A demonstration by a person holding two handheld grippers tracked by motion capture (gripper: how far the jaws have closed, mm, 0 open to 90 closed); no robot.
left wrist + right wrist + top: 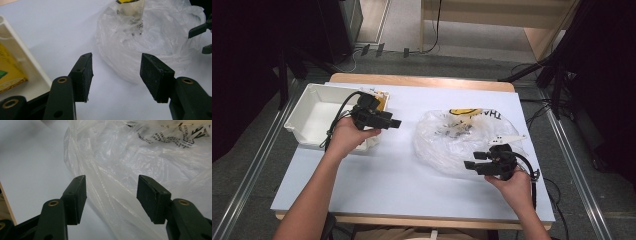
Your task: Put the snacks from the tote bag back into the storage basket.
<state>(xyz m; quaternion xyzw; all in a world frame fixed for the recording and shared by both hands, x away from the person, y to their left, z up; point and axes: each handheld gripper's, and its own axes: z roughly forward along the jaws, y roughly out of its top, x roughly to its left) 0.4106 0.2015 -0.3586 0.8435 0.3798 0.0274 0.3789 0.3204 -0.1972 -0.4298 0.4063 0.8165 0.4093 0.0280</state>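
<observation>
**Two empty tongs, one bag still to unpack**

Both of my tongs are spread wide with nothing between the pads. The left tongs hang over the near right corner of the white bin, which sits at the far left corner of the surface. I hold them there because that is where things get dropped: a yellow box already lies inside the bin against its right wall. Their pads now point across the bare middle of the surface toward the plastic bag, so I judge that the next reach goes that way.

The bag lies crumpled right of the middle, its mouth turned toward the far edge, where yellow and black print shows on the film. Something pale and upright stands inside it, seen through the plastic from the left tongs' view; I cannot tell what it is.

The right tongs wait near the bag's near side, low and level, pads aimed at the loose folds. I keep them there, I think, to pinch and steady the thin film so that the bag does not slide or collapse when the other hand goes in. From the right tongs' view the folds lie just beyond the pads, not yet pinched.
</observation>
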